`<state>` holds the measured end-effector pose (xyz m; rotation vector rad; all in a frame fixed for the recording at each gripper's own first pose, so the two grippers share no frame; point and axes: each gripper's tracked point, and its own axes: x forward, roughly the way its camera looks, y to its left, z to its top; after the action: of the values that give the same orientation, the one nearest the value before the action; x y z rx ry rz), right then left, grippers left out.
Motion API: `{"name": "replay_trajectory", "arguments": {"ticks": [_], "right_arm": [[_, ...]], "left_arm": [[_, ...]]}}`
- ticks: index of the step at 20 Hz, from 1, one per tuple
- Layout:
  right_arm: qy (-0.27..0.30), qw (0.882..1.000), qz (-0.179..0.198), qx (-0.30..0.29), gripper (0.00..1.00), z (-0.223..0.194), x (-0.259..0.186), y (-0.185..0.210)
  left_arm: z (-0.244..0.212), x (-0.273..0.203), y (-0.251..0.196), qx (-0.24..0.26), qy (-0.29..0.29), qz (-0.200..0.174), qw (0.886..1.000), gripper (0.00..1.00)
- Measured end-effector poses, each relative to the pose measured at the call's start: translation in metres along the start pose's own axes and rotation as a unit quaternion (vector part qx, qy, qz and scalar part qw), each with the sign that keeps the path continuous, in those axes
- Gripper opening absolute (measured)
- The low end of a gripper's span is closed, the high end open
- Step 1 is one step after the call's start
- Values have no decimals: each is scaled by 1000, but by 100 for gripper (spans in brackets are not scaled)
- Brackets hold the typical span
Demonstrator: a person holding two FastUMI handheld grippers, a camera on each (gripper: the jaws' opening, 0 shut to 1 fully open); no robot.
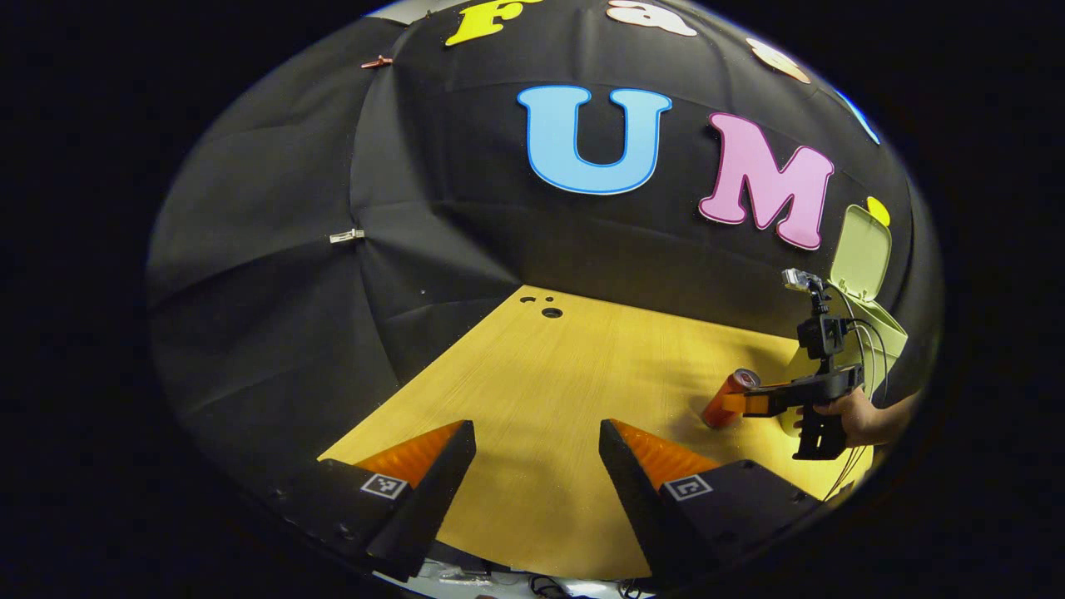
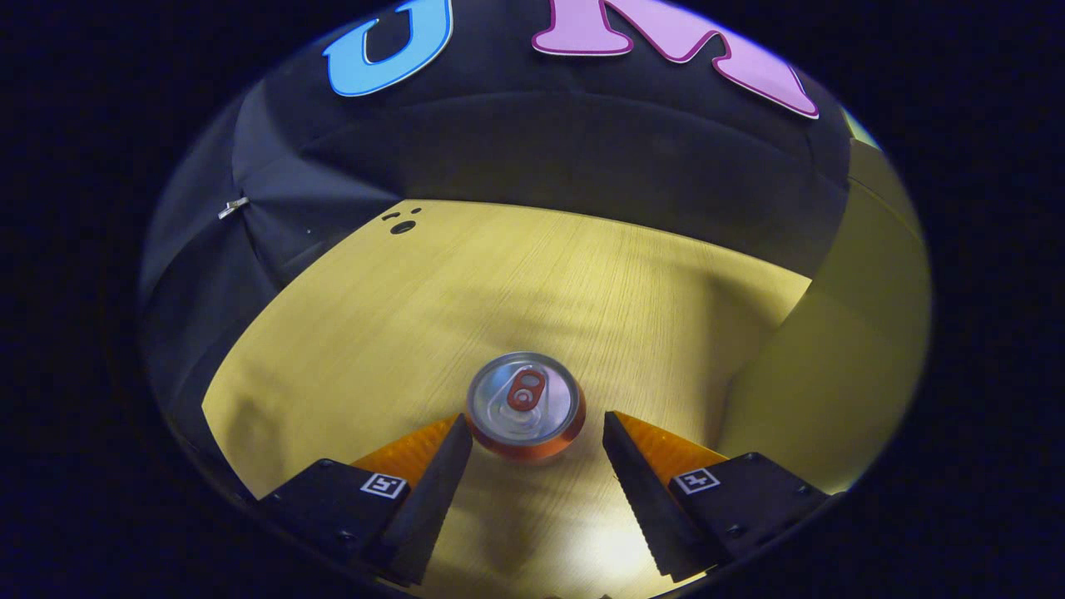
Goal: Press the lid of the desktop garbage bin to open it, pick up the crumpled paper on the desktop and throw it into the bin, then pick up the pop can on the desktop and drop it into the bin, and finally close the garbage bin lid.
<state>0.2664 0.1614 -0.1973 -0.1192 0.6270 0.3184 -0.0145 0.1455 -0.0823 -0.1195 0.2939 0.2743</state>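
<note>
An orange-red pop can [image 2: 524,403] stands upright on the wooden table, its silver top and pull tab facing me in the right gripper view. My right gripper [image 2: 537,428] is open, its tips on either side of the can's near edge, not pressing on it. In the left gripper view the same can [image 1: 728,399] sits at the right gripper's [image 1: 736,405] tips, with a hand [image 1: 857,416] holding that gripper. Behind it stands the pale green bin [image 1: 886,337] with its lid [image 1: 861,249] raised. My left gripper [image 1: 537,433] hovers open over bare table, nothing between its fingers.
The bin's wall [image 2: 832,374] rises close on the right of the can. The tabletop [image 1: 566,374] has small holes [image 1: 551,313] near its far corner. Black cloth walls close the table at the back and left. Cables hang from the right gripper.
</note>
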Motion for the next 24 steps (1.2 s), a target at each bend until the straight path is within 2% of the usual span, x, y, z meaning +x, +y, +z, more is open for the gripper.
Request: {"name": "replay_trajectory", "arguments": {"ticks": [7, 8, 9, 10, 11, 16, 17, 19, 20, 23, 24], "right_arm": [[6, 1000, 2, 10, 99, 0, 12, 4], [5, 1000, 2, 8, 97, 0, 11, 4], [5, 1000, 2, 5, 83, -1, 12, 6], [6, 1000, 3, 2, 87, 0, 9, 5], [3, 1000, 2, -3, 83, 2, 6, 4], [-34, 999, 10, -11, 83, 19, -29, 12], [-43, 999, 14, -10, 78, 24, -38, 13], [-62, 998, 18, -20, 78, 35, -56, 15], [-73, 997, 16, -26, 83, 42, -65, 13], [-107, 994, 10, -27, 83, 62, -95, 13], [-119, 993, 10, -21, 78, 69, -106, 13]], "left_arm": [[-3, 2, -8, 14, 7, -8, 1000, 96], [-4, 2, -10, 18, 7, -12, 1000, 96], [-4, 1, -12, 22, 7, -16, 1000, 96], [-4, 1, -15, 27, 6, -20, 999, 96], [-5, -1, -17, 31, 5, -25, 999, 96], [-12, -7, -32, 37, 2, -55, 998, 96], [-13, -7, -34, 39, 2, -62, 997, 96], [-17, -9, -40, 42, 1, -78, 996, 96], [-19, -10, -41, 45, 1, -85, 995, 96], [-21, -12, -48, 56, -2, -110, 992, 96], [-22, -12, -49, 60, -3, -117, 991, 96]]}}
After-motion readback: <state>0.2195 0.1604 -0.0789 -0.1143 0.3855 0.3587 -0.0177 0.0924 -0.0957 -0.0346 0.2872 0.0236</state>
